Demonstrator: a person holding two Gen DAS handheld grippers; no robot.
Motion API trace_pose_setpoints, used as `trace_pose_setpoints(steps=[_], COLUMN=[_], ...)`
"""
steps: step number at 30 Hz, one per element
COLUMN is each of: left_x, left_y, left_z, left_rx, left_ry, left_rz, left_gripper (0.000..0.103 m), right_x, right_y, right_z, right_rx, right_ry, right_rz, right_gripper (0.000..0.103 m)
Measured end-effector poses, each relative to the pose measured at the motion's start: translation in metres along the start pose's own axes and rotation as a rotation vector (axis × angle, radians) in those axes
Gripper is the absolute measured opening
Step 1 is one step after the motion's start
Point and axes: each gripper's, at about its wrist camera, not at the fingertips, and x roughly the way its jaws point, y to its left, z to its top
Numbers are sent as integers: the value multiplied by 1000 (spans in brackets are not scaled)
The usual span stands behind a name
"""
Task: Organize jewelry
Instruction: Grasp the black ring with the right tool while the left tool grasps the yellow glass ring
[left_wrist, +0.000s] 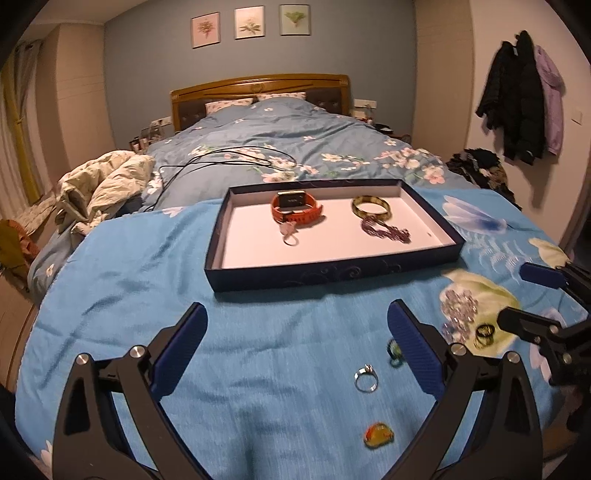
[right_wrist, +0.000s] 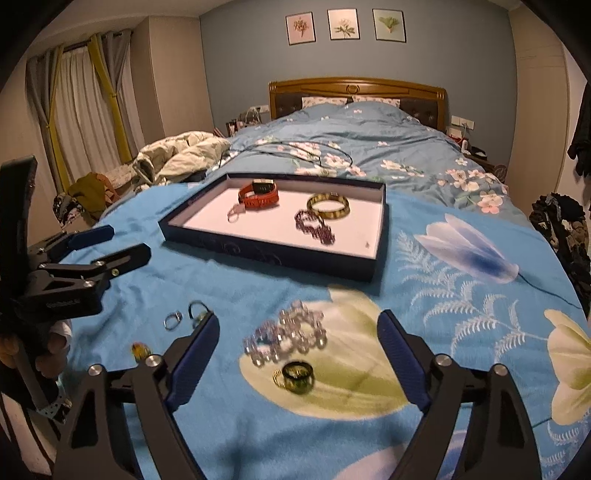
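1. Centrally, a shallow dark blue tray (left_wrist: 258, 275) with a white floor lies on a bright blue floral sheet (left_wrist: 147, 295) spread over the foot of the bed.
2. Inside the tray sit an orange watch (left_wrist: 295, 210) toward its far side, a small ring with a pale charm (left_wrist: 290, 236) just in front of the watch, a yellow-green bangle (left_wrist: 371, 206) toward its far right, and a purple bead strand (left_wrist: 384, 229) touching the bangle's near edge.
3. Outside the tray, on its near side, lie a silver ring (left_wrist: 365, 378), a green ring (left_wrist: 393, 352) partly hidden by a finger, and an orange-green stone piece (left_wrist: 377, 435).
4. Near the tray's right front corner rest a clear crystal bracelet (right_wrist: 286, 338) and a dark wide ring (right_wrist: 297, 373), with a small gold ring (right_wrist: 277, 378) touching it.
5. The left gripper (left_wrist: 297, 332) hovers before the tray, jaws spread wide, holding nothing.
6. The right gripper (right_wrist: 297, 339) is likewise spread and empty, its fingers flanking the crystal bracelet and dark ring.
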Motion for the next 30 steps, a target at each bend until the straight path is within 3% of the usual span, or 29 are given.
trace_pose_setpoints(steps=[10,16,19,30], left_x=[-9,-11,-12,-11], left_y=[-16,-18,-17,-15], left_z=[-27,-39,-43,-54], left_rx=[99,123,117,126], left_ry=[28,53,65,120], left_rz=[-91,-117,-125,-180], left_gripper=[88,86,85,73], right_x=[17,23,25,26], right_y=[5,4,0,-1], right_z=[-25,-29,-28,-26], right_rx=[-5,10,28,9], right_ry=[113,125,133,134], right_rz=[40,46,44,35], right_gripper=[62,52,42,32])
